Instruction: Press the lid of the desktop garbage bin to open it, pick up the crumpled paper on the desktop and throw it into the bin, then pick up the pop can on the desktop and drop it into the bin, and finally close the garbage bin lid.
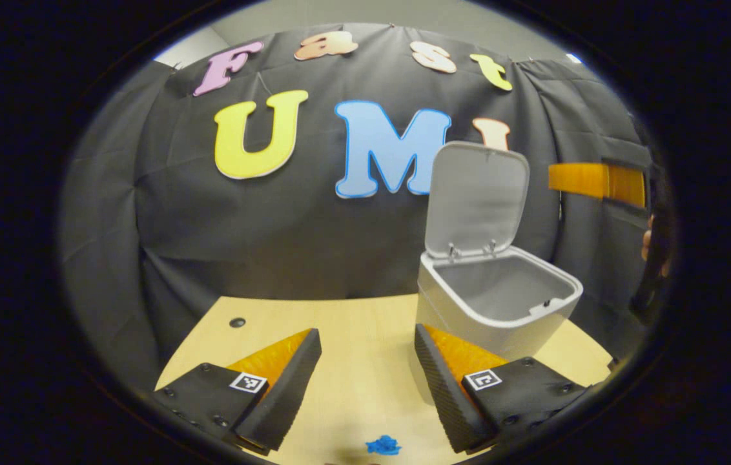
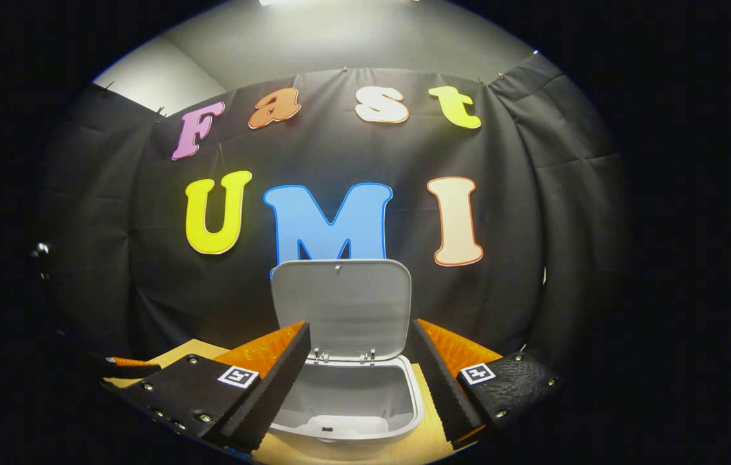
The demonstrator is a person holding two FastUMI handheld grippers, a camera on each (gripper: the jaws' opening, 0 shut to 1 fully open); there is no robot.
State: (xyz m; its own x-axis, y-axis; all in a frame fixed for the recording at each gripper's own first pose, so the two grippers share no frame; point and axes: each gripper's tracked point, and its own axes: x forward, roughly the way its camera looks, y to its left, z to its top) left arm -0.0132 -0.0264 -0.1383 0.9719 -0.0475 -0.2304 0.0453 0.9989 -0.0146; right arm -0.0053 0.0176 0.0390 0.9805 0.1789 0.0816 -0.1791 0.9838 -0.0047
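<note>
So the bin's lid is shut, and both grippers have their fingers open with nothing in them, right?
Not quite. The bin has its lid standing up open, as the left gripper view shows. The rest is right: the left gripper and the right gripper both have their fingers open with nothing in them.

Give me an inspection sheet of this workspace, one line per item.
Surface: light wooden table, small dark hole near its far left.
Job's things: garbage bin with lid standing open; a blue crumpled scrap on the table at the near edge.
Clutter: nothing seen.
Grippers: left gripper open over the table; right gripper open above the bin's mouth, holding nothing.
Cables: nothing seen.
Surroundings: black cloth wall.
</note>
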